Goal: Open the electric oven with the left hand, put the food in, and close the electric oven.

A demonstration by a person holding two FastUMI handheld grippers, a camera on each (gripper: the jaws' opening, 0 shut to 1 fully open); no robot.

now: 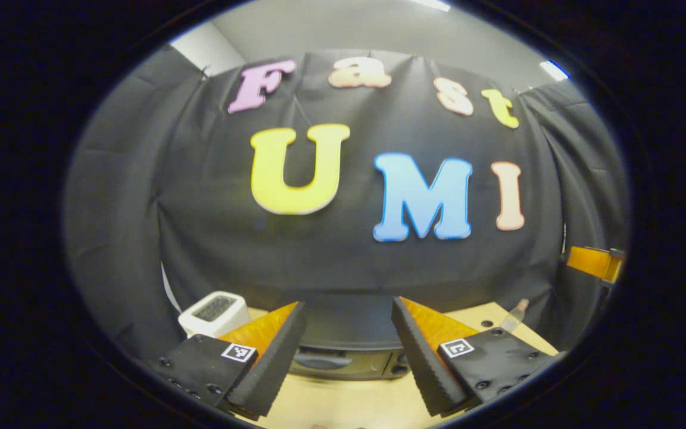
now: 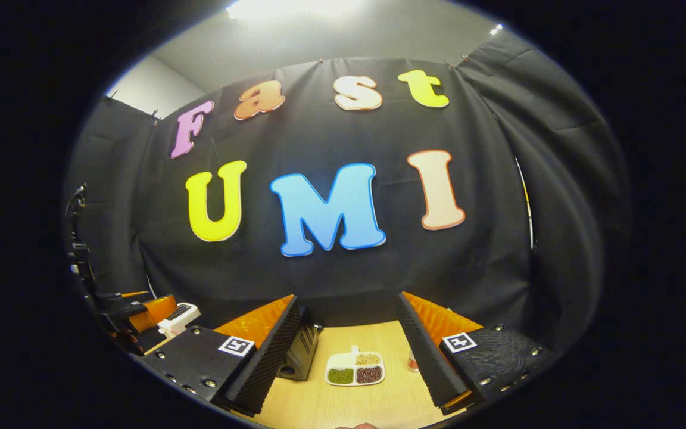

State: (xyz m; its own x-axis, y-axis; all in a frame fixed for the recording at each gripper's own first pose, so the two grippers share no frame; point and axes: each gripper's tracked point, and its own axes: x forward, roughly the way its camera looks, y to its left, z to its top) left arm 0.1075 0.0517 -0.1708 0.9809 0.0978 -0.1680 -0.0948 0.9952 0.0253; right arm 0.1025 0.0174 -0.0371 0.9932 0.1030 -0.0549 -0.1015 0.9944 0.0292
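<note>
Both grippers wait with fingers wide apart, holding nothing.

The left gripper (image 1: 346, 357) hangs above the dark electric oven (image 1: 343, 348) on the wooden table (image 1: 349, 405). The right gripper (image 2: 343, 357) faces a white food tray (image 2: 355, 367), with the oven just left of the tray.

Bright ceiling glare overhead, dim booth, fisheye-bent edges.

White toaster-like appliance (image 1: 215, 313) sat at the table's (image 2: 343, 405) back left, near the black cloth wall (image 1: 343, 256). A white divided dish (image 2: 355, 368) held three fillings, green, dark red and tan, out on the light wood tabletop. A small item stood just right of it, too hidden to identify.
</note>
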